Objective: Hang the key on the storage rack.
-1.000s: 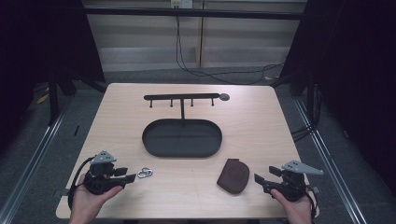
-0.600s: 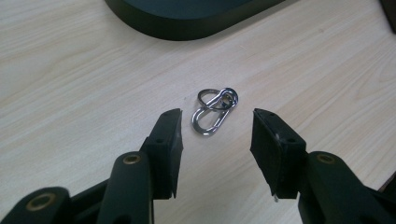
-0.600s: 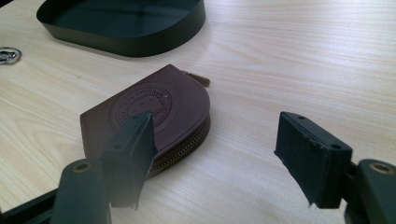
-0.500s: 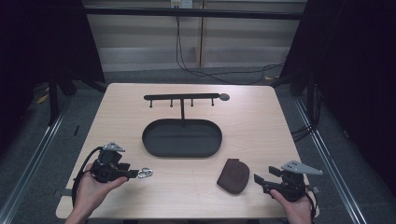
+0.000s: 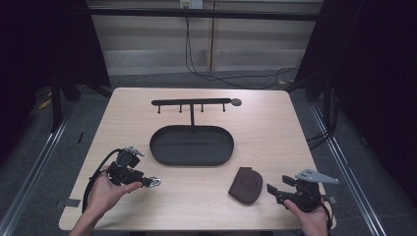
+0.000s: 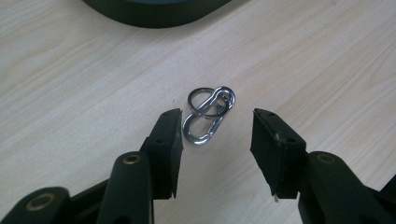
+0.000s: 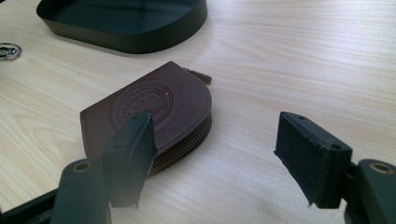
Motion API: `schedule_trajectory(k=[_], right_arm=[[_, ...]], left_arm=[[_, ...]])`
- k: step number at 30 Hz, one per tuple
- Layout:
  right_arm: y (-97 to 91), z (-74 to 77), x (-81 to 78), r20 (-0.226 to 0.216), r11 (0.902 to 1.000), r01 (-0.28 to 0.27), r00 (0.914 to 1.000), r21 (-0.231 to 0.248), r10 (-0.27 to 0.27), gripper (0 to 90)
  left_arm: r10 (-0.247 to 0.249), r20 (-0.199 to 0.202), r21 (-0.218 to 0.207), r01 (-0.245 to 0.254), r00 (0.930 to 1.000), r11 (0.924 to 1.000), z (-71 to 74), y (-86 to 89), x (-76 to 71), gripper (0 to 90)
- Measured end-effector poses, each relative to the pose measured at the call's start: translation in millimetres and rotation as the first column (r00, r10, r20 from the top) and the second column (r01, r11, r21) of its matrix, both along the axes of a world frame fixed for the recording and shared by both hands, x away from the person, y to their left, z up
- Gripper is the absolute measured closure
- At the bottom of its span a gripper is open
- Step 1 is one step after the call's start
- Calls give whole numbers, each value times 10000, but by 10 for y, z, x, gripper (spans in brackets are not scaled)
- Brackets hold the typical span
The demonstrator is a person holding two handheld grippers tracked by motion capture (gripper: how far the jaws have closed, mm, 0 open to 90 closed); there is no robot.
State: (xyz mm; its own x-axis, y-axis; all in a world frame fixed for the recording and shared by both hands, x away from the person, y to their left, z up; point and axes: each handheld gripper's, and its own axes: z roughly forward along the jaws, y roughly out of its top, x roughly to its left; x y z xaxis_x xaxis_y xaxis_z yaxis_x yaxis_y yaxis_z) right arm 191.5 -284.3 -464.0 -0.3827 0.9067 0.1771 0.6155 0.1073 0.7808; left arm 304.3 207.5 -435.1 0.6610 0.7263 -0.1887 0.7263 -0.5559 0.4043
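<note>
My left gripper [image 6: 217, 135] is spread, with the carabiner and key ring [image 6: 208, 115] flat on the table [image 5: 265, 132] between the tips, unpinched. Right gripper [image 7: 219, 154] is released before the brown zip pouch [image 7: 154, 116]. Beyond sits the black oval tray [image 5: 192, 145].

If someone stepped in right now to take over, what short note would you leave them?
Left tongs: open, astride the carabiner with key ring lying on the table, not gripping it.
Right tongs: open, next to the brown zip pouch; one jaw is in front of it, nothing held.
Black oval tray and hook rack are both empty.
Done: nothing lifted.
Left: probably pick up both items and put them away.
</note>
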Motion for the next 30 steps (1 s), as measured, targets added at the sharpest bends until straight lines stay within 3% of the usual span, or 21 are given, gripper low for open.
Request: schedule_trajectory(k=[3, 5, 12, 20, 26, 30], right_arm=[[2, -2, 3, -20, 10000, -5, 10000, -10, 5, 285], [3, -1, 1, -33, 10000, -1, 10000, -10, 1, 284], [3, -3, 4, -24, 10000, -37, 10000, -25, 37, 285], [3, -8, 10, -71, 10000, -38, 10000, -16, 38, 284], [2, -8, 9, -57, 10000, -39, 10000, -10, 39, 284], [1, -7, 8, -52, 10000, -45, 10000, -5, 45, 284]], left_arm=[[-81, -212, 139, 83, 9997, 9999, 0, -44, 54, 550], [-165, -230, 761, 182, 9996, 9969, -13, -96, 75, 552], [-345, -699, 831, 403, 9970, 9957, -53, -164, 155, 551], [-543, -1374, 852, 664, 9890, 9942, -123, -203, 282, 545], [-784, -1621, 1063, 964, 9837, 9896, -176, -261, 320, 589], [-700, -1637, 1211, 905, 9840, 9885, -214, -287, 341, 597]])
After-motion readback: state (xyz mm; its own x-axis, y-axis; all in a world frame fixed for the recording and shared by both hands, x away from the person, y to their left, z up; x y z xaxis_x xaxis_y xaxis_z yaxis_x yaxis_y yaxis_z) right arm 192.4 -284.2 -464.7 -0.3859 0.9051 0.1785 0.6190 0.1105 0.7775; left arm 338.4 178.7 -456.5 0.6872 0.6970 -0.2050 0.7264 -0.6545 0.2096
